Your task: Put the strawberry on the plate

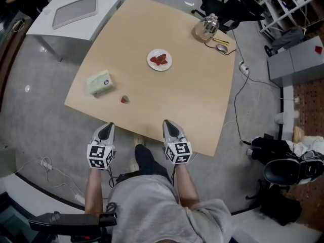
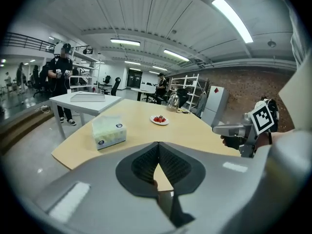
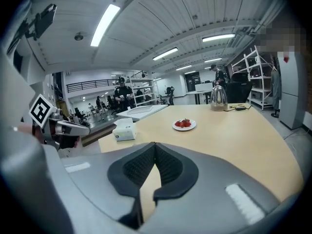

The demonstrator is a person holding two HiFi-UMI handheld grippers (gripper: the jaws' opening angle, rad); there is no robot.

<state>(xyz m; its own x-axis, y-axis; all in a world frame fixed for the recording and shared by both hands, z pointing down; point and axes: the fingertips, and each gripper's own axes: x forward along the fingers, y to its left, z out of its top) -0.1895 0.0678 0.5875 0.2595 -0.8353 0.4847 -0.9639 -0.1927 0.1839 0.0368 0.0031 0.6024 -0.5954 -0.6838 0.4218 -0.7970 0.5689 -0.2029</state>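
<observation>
Left tongs [image 1: 106,130] and right tongs [image 1: 171,127] are both clenched empty at the 6 o'clock edge of the table [image 1: 202,105]; the strawberry [image 1: 124,99] lies at 1 o'clock from my left tongs, well apart from the plate [image 1: 163,68].

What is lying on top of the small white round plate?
Red strawberries lie on the white round plate; its middle beneath them is covered, only the rim shows.

tissue box [image 1: 99,82] left, open tabletop [image 1: 197,103] toward plate [image 1: 161,68]
</observation>
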